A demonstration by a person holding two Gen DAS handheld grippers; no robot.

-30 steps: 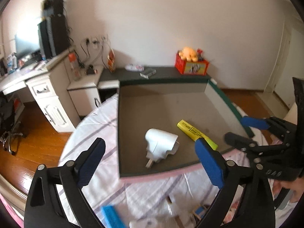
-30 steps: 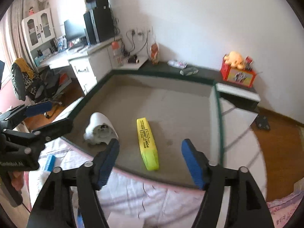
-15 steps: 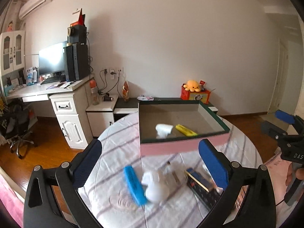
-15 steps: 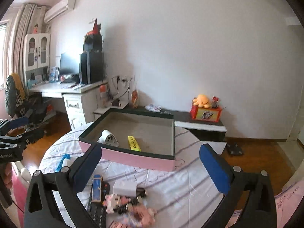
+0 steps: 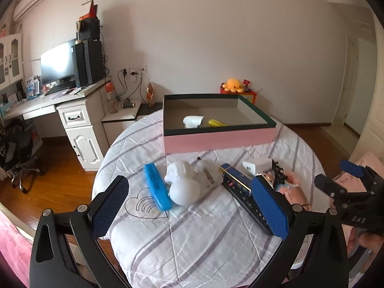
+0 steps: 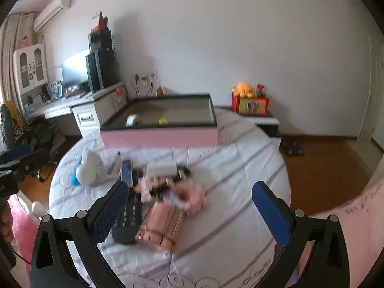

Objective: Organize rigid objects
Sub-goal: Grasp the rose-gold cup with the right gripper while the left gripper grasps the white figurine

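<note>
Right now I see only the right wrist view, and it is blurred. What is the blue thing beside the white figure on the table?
Observer: A flat blue bar. It lies on the cloth, close against the left side of the white figure.
Operator: Does the left tool hold something?
Observer: No. The left tool is open, with nothing between its pads.
Operator: What is the yellow spot in the pink box?
Observer: A long yellow marker. It lies flat on the floor of the pink box, just right of a white plug.
</note>
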